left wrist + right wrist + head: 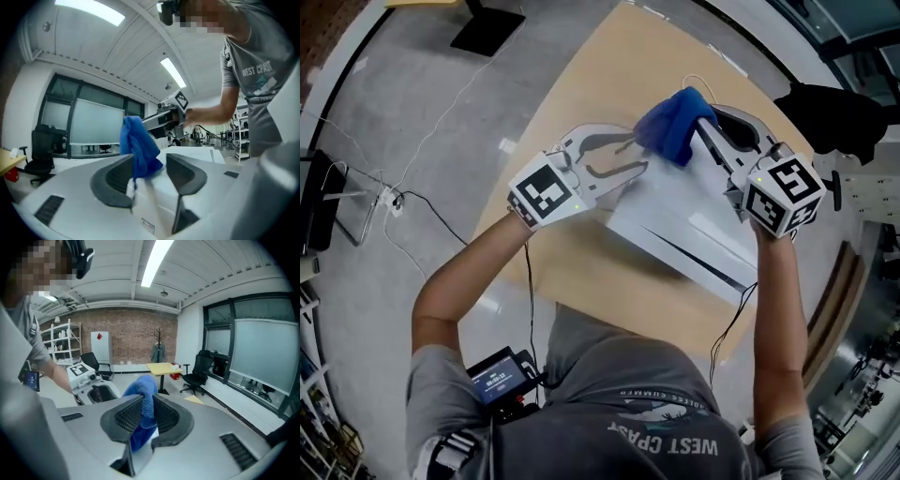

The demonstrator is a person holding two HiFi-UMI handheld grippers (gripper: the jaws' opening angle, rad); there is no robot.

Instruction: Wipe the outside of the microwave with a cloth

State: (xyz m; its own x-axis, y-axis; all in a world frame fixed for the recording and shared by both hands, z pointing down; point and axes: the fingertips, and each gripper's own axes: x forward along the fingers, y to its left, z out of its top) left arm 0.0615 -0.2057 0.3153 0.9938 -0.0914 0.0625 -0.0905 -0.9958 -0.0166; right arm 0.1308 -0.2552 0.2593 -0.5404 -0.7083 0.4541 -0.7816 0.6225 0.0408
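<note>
A white microwave (pixel 694 234) lies on a tan table (pixel 581 272). Over its far end my right gripper (pixel 701 127) is shut on a bunched blue cloth (pixel 670 127). In the right gripper view the cloth (pixel 143 392) is pinched between the two dark pads. My left gripper (pixel 636 155) is at the microwave's left far corner, open, pointing at the cloth. In the left gripper view the cloth (pixel 136 145) hangs in the gap between the spread jaws with neither pad pressing on it, and the white microwave top (pixel 197 152) lies beyond.
A cable (pixel 731 319) hangs off the microwave's near side. On the floor to the left are a power strip (pixel 389 197) with cables and a black stand base (pixel 487 33). A dark bundle (pixel 839 117) sits past the table's right edge.
</note>
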